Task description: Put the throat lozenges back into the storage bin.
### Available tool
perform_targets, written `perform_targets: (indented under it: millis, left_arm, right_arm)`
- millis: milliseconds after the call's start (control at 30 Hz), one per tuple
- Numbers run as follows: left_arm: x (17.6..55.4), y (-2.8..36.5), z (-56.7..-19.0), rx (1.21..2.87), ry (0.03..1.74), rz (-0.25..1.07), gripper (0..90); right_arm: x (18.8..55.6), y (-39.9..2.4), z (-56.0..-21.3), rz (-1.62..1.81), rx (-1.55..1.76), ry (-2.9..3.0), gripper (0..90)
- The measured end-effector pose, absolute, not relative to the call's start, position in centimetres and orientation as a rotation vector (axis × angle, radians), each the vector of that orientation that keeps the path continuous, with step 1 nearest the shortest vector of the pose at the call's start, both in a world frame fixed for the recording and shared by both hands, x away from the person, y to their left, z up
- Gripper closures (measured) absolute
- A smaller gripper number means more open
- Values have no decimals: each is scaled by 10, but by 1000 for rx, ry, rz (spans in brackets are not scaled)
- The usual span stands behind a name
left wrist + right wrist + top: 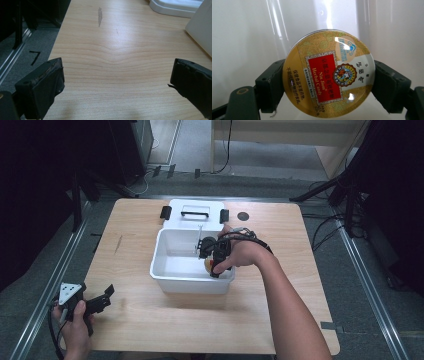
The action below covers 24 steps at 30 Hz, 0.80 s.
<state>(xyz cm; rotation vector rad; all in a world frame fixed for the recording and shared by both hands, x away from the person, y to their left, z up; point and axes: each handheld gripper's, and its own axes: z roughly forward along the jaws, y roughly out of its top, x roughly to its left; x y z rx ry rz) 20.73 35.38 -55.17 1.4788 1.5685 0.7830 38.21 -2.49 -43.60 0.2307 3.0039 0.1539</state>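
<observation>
Where my right gripper (216, 265) dips into the white plastic bin (165, 270) at the middle of the wooden table (140, 320), its two black jaws are clamped on a round candy tin (329, 73), one jaw pressing each side of the rim. In the right gripper view the tin's gold lid faces the camera, with a red label reading "Nin Jiom Herbal Candy" and a round emblem beside it. The lettering runs sideways, so the label's long axis stands nearly upright in that view, leaning a little. Behind the tin I see the bin's pale inner wall. From the high view a sliver of the tin (209, 264) shows yellow between my right hand (245, 254) and the bin's near right corner, inside the walls; whether it touches the floor of the bin I cannot tell. The rest of the bin's floor looks bare, with a thin upright divider near the back wall.

The bin's white lid (195, 212) lies flat on the table just behind the bin, its black handle and two black latches on top.

My left gripper (95, 302) rests at the table's near left corner, well apart from the bin, held in my left hand (75, 327). Its jaws stand wide apart over bare wood with nothing between them, and the bin's white wall (200, 32) shows at the right edge.
</observation>
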Motion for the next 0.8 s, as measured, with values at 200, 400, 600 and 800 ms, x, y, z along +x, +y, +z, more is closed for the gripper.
perform_targets:
  millis: [200,400,600,800]
  left_arm:
    - [207,355,-552,1476,1570,777,0]
    - [207,354,-552,1476,1571,775,0]
    - [208,354,-552,1479,1574,779,0]
    - [208,354,-552,1481,1573,773,0]
  right_arm:
    - [386,-24,-443,119,241,3018,202]
    - [389,-24,-448,78,270,3024,201]
    - [391,-22,-449,59,305,3014,202]
    - [387,-20,-453,-13,246,2963,202]
